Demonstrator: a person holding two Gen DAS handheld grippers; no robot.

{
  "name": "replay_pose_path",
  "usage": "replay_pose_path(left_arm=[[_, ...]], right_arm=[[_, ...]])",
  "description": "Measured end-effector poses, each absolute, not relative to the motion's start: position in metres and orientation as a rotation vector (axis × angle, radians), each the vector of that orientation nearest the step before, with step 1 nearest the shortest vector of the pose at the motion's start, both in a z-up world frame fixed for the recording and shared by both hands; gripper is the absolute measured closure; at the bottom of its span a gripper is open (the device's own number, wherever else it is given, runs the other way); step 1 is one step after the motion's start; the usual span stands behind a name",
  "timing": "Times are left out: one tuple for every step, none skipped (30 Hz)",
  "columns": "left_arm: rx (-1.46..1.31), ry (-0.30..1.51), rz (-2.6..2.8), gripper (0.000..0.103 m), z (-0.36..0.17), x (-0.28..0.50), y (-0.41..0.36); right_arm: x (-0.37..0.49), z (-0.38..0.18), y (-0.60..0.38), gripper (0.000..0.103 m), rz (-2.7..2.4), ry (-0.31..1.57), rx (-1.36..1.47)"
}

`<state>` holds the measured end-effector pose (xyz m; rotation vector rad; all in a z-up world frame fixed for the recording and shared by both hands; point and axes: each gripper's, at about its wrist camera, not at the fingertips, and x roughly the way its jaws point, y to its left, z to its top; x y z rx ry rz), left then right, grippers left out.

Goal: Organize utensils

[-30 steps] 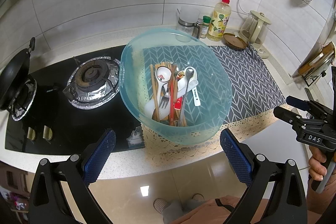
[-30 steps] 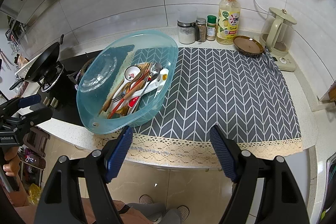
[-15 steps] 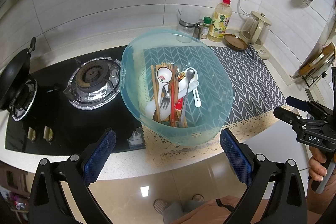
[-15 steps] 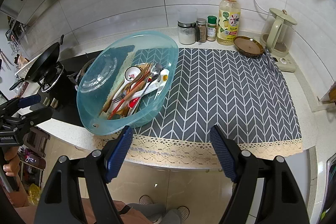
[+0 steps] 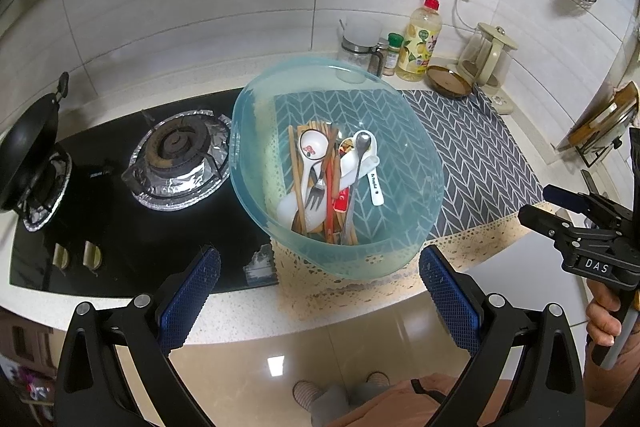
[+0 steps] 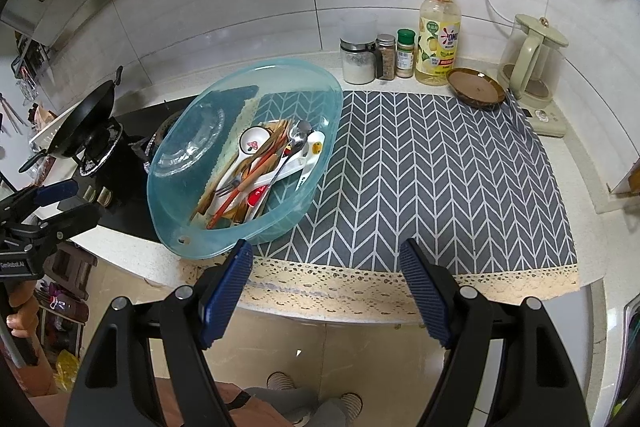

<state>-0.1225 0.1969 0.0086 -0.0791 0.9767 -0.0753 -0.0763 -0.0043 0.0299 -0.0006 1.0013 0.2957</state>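
Note:
A clear blue plastic basin [image 5: 416, 195] [image 6: 176, 183] sits at the left end of the grey herringbone mat [image 6: 440, 171]. In it lie mixed utensils: white ceramic spoons [image 5: 314, 147], a metal fork [image 5: 316, 195], a metal spoon [image 5: 362, 143], wooden chopsticks [image 5: 294, 163] and a red-handled piece [image 5: 329, 187]. My left gripper [image 5: 320, 291] is open and empty, in front of the counter edge below the basin. My right gripper [image 6: 326, 291] is open and empty, before the mat's lace edge; it also shows in the left wrist view [image 5: 560, 207].
A black gas hob [image 5: 120, 211] with a foil-lined burner [image 5: 176, 159] and a wok [image 5: 28, 155] lies left of the basin. Jars [image 6: 358, 61], a dish soap bottle [image 6: 438, 35], a brown saucer [image 6: 476, 89] and a kettle [image 6: 532, 55] line the back wall.
Both grippers stay open and nearly still; the views shift only slightly toward the counter.

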Motion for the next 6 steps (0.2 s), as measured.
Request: replay_pose_path(left_arm=[[-0.08, 0.978, -0.074, 0.004, 0.0081, -0.1228, 0.197], [-0.08, 0.979, -0.073, 0.004, 0.0081, -0.1221, 0.1971], [-0.08, 0.98, -0.073, 0.004, 0.0079, -0.122, 0.1969], [-0.079, 0.981, -0.073, 0.004, 0.0077, -0.1223, 0.1965], [-0.078, 0.98, -0.072, 0.004, 0.0079, -0.1224, 0.1962], [-0.079, 0.979, -0.073, 0.004, 0.0078, -0.1226, 0.1964]], right_arm=[[-0.0764, 0.0298, -0.0044, 0.029, 0.295, 1.001, -0.001], [-0.0761, 0.0296, -0.0044, 0.029, 0.294, 1.002, -0.002], [-0.0759, 0.0294, -0.0044, 0.029, 0.295, 1.002, -0.002], [-0.0763, 0.0295, -0.0049, 0.029, 0.293, 1.002, -0.003], [-0.0761, 0.0295, -0.005, 0.029, 0.292, 1.002, -0.003], [-0.0762, 0.0295, -0.0053, 0.029, 0.291, 1.001, -0.003]])
